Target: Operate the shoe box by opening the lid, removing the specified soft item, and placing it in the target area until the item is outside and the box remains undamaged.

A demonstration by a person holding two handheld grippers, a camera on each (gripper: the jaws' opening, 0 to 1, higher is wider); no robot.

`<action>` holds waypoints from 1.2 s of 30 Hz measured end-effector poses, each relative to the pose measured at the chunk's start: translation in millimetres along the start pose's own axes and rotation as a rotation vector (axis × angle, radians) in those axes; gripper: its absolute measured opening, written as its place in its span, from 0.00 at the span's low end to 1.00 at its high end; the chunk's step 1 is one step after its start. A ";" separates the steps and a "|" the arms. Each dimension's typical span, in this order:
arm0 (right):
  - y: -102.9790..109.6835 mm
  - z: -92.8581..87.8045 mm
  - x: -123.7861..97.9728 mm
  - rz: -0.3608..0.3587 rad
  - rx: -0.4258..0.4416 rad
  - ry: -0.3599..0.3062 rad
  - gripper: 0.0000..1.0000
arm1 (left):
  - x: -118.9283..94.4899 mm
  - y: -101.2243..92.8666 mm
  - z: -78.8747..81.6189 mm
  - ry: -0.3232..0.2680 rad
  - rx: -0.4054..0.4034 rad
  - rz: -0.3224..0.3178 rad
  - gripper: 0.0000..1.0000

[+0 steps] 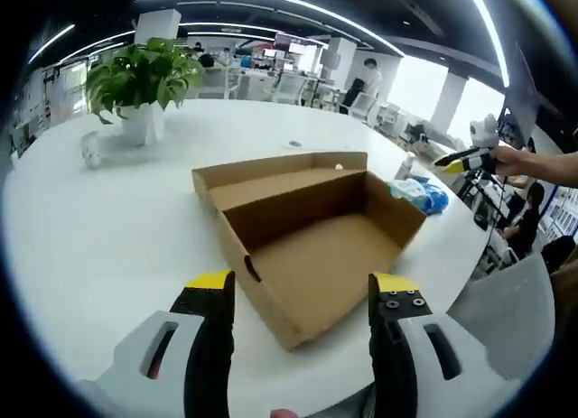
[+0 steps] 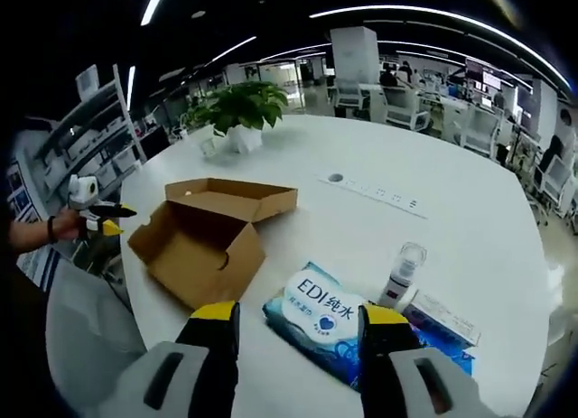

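both claws stand with jaws apart and empty: left gripper (image 1: 301,296) before the open, empty shoe box (image 1: 307,246), right gripper (image 2: 292,323) over the soft wipes pack (image 2: 330,323) near the table (image 2: 470,228) edge. a careless pass could dent the box's lid (image 2: 237,199). beyond, a spray bottle (image 2: 400,274); the pack's far end is cut off.

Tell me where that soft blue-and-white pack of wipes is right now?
The soft blue-and-white wipes pack lies on the white round table, outside the open brown cardboard shoe box, beside a small clear spray bottle, in the right gripper view.
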State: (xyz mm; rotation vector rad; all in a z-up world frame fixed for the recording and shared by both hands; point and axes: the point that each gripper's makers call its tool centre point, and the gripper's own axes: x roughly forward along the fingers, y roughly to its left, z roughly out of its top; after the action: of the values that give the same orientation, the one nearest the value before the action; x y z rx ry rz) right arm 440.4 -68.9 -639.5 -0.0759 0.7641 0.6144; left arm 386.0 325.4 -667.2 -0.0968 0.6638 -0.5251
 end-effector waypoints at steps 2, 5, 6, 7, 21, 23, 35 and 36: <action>7.4 1.7 2.0 0.008 -0.004 -0.007 0.51 | 0.4 2.7 -1.9 0.003 -0.009 0.011 0.59; 20.4 5.1 6.8 0.034 0.003 -0.022 0.50 | 2.4 6.4 -4.8 0.008 -0.029 0.037 0.58; 26.6 4.7 8.5 0.051 0.003 -0.022 0.50 | 3.0 5.9 -4.7 0.004 -0.033 0.037 0.58; 30.6 4.3 9.6 0.056 0.000 -0.023 0.50 | 3.9 5.1 -4.6 0.000 -0.045 0.036 0.58; 68.8 -6.6 26.0 0.114 0.025 -0.023 0.51 | 26.5 18.8 -15.7 0.016 -0.184 0.159 0.58; 71.8 -6.5 27.9 0.121 0.027 -0.023 0.51 | 30.8 19.3 -19.4 0.036 -0.185 0.175 0.56; 74.5 2.6 39.0 0.121 0.047 -0.026 0.50 | 36.8 30.2 -43.1 0.124 -0.255 0.278 0.21; 73.8 2.9 39.7 0.120 0.045 -0.025 0.50 | 36.6 29.3 -44.2 0.127 -0.263 0.283 0.20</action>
State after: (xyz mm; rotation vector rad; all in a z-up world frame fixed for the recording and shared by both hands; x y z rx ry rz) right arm 423.9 12.3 -652.7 0.0191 0.7621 0.7106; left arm 396.0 336.1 -729.9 -0.2146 0.8531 -0.1699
